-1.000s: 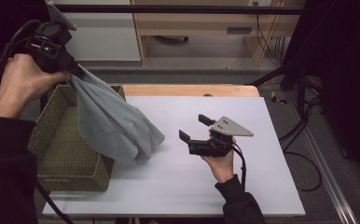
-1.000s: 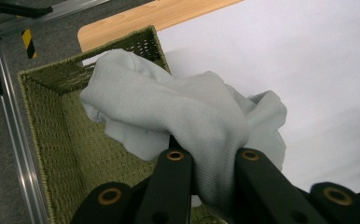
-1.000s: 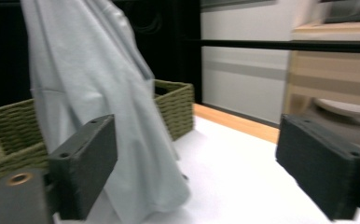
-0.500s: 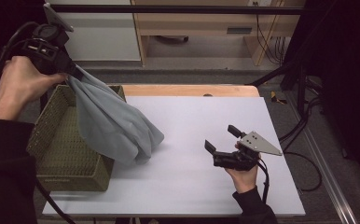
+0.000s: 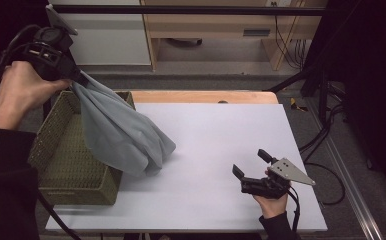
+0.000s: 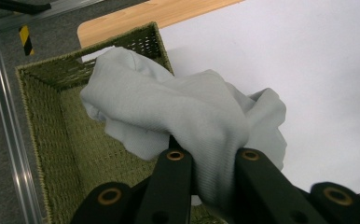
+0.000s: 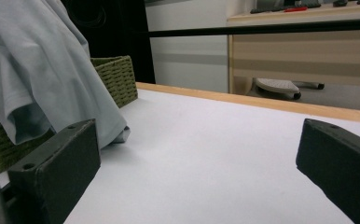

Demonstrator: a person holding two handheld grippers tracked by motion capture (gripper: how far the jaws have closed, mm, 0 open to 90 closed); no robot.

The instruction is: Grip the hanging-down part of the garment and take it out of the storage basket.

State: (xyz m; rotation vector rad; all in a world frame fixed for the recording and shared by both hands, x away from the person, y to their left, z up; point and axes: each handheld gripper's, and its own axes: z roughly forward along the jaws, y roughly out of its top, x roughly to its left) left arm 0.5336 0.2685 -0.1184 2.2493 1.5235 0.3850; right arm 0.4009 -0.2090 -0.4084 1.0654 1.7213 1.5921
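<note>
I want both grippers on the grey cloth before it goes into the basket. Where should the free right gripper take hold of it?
Probably the low end of the grey cloth, where its folds bunch on the table beside the basket. Come from the open right side with the right gripper, jaws level. The left gripper pinches the top.
</note>
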